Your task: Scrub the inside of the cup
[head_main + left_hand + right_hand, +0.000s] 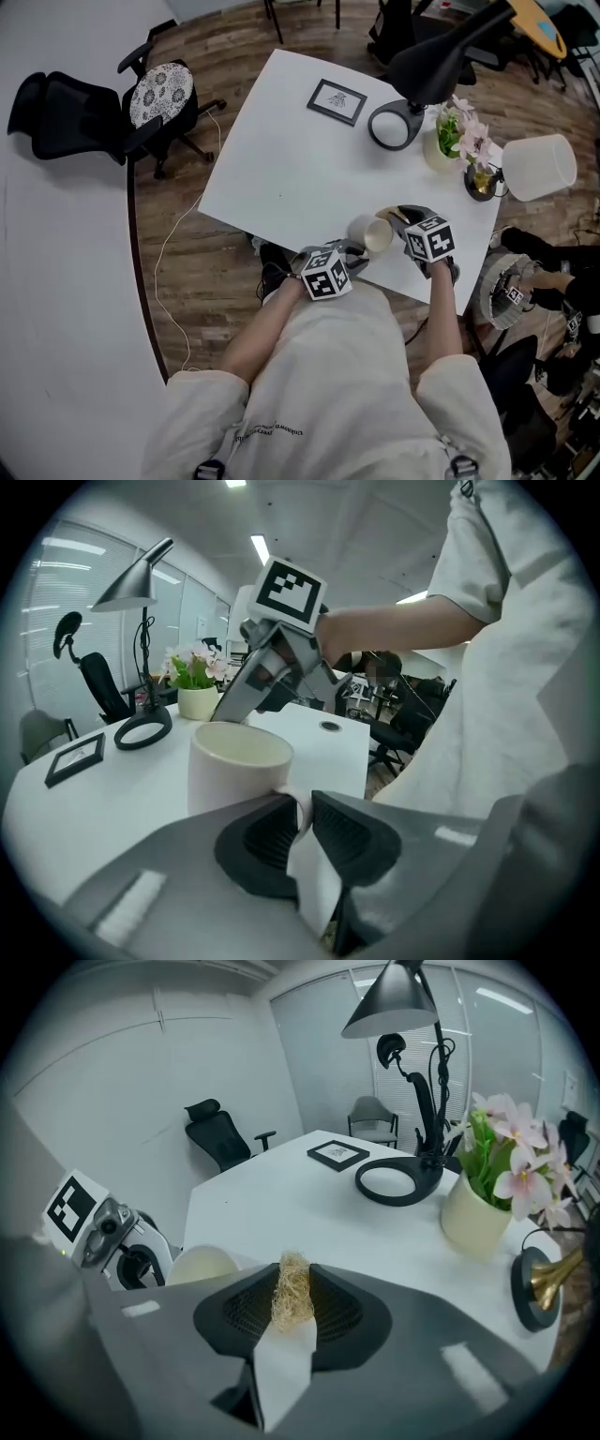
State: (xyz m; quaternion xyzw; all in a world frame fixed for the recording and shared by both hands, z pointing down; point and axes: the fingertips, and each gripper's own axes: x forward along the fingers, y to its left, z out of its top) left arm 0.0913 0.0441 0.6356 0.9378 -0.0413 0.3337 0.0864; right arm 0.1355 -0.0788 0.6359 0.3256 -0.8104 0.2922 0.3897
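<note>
Head view: above the person, facing steeply down; the widest and farthest, taking in the whole white table [272,159] and the floor around it.
Left gripper view: low at the table's near edge on the left gripper [298,829], close behind the cup [234,761], facing the right gripper [230,705].
Right gripper view: close over the fibre scrubber [292,1288], facing the far corner.
Shared: desk lamp [441,56], picture frame [337,101] and flower pot [437,155] in all three.

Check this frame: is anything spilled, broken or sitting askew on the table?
Nothing spilled or broken. The cup is tilted, but the left claw grips its handle, so that is deliberate. The right claw holds a scrubbing pad. Only the white lampshade at the table edge seems to lean sideways.
</note>
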